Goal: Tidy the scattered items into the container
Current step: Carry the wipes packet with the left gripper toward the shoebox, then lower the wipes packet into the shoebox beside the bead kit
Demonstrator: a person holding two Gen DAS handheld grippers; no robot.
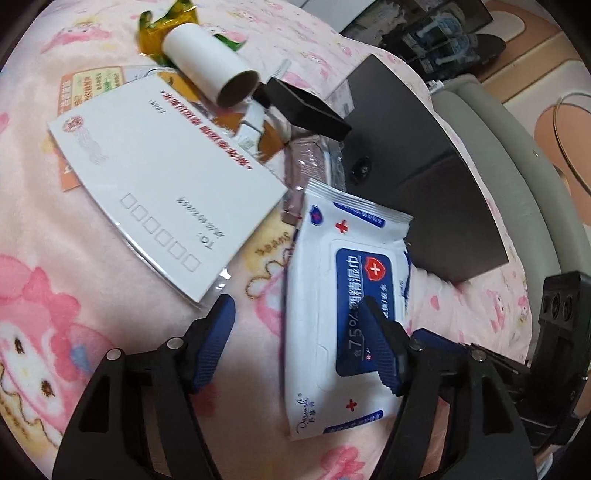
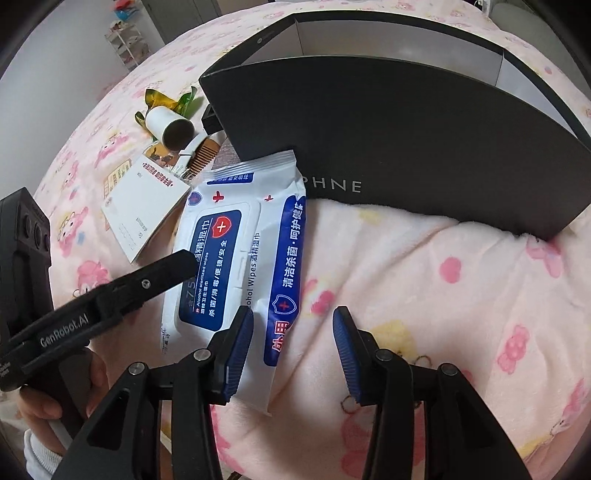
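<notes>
- While the soft white-and-blue wipes pack (image 2: 236, 266) lay flat on the fleecy pink blanket (image 2: 424, 295), its far corner touched the front wall of the dark rigid container (image 2: 388, 147), an open-topped cardboard box with a paler inner wall.
- Left gripper (image 1: 299, 343): jaws stood spread, one ribbed blue pad (image 1: 380, 350) over the pack's printed label, the other pad above bare blanket beside the pack's left edge. Nothing was pinched.
- Right gripper (image 2: 293, 354): jaws stood apart with nothing clamped; the left pad (image 2: 236, 358) overlapped the pack's near right edge, the other pad sat over bare blanket to the pack's right.
- Left of the pack lay a flat white envelope (image 1: 162, 199) in a clear sleeve, its corner just beside the pack's far end.
- Beyond the pack's far end: a white cardboard tube (image 1: 210, 72) lying on its side, crumpled green-gold foil wrappers (image 1: 162, 26) behind it, a toothed comb (image 2: 201, 158), a black wedge-shaped block (image 1: 306, 110), and a brownish clear-wrapped packet (image 1: 306, 170) touching the pack's far edge.
- Open blanket extended to the right of the pack, in front of the container; the far side was crowded.
</notes>
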